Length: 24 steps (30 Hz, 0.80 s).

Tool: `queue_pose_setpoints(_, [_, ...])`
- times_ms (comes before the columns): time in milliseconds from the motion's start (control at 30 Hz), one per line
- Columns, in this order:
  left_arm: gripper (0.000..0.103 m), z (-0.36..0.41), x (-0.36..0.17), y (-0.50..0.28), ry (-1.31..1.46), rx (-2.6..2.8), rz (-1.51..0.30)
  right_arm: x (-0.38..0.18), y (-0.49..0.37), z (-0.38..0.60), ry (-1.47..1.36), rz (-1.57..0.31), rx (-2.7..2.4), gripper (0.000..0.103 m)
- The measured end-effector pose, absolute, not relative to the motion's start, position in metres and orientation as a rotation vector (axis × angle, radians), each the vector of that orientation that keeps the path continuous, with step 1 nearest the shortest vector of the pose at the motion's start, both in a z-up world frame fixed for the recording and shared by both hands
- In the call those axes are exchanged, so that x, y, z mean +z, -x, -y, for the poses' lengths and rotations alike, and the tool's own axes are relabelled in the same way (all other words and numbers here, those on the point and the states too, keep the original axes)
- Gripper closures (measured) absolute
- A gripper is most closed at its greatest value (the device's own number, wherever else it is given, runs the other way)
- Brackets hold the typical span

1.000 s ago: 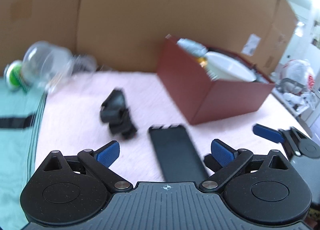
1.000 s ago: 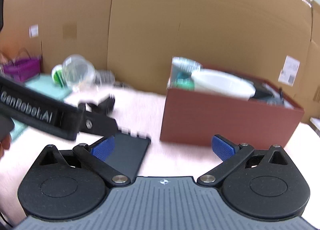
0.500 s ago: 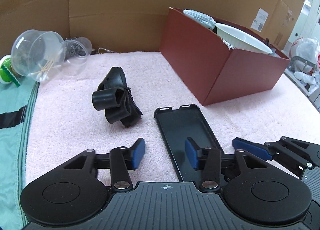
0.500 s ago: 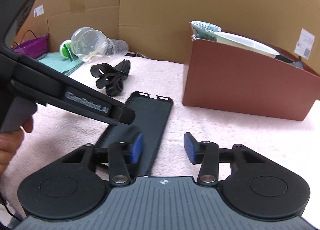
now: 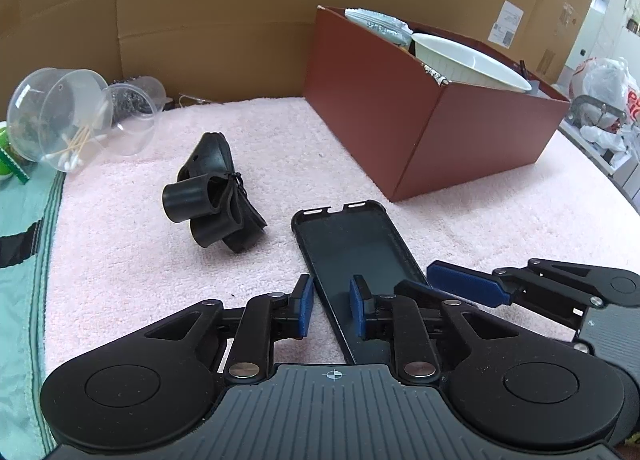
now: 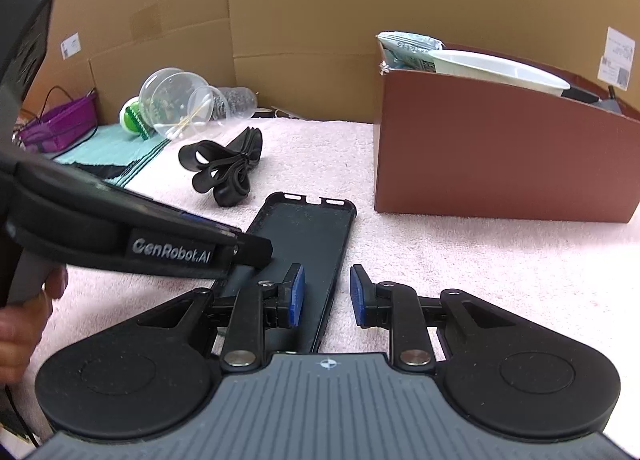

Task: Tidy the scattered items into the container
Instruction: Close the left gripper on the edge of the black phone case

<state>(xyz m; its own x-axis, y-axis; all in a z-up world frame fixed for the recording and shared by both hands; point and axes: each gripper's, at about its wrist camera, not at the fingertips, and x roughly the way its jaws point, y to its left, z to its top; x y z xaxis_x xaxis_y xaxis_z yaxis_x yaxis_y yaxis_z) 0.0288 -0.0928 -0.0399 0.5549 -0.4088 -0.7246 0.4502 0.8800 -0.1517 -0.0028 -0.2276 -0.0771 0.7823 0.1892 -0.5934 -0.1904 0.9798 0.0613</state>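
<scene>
Both jaws straddling the phone case's long edges

My left gripper and right gripper, jaws narrowly apart, straddle opposite edges of the phone case lying flat on the table, near the red box.

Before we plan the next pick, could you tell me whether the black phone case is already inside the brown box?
No, the black phone case lies flat on the pink towel, outside the brown box.

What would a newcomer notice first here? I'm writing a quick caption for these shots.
Probably the black phone case lying open-side up on the pink towel, with the left gripper and the right gripper straddling its near edges. Behind it stands the red-brown box holding a white bowl.
</scene>
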Motion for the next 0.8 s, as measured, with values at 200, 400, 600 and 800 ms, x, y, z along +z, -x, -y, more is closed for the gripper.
queue_pose_setpoints(200, [0.085, 0.090, -0.040, -0.031, -0.046, -0.505, -0.849, -0.077, -0.001, 0.235, -0.080, -0.650, 0.204, 0.089])
queue_pose_setpoints(400, [0.083, 0.093, -0.040, -0.030, -0.078, -0.504, -0.838, -0.077, -0.006, 0.238, -0.089, -0.654, 0.196, 0.090])
queue_pose_setpoints(600, [0.097, 0.095, -0.037, -0.026, -0.084, -0.480, -0.840, -0.077, -0.005, 0.240, -0.093, -0.648, 0.199, 0.097])
queue_pose_setpoints(800, [0.099, 0.098, -0.026, -0.014, -0.079, -0.488, -0.817, -0.073, 0.005, 0.247, -0.117, -0.644, 0.201, 0.097])
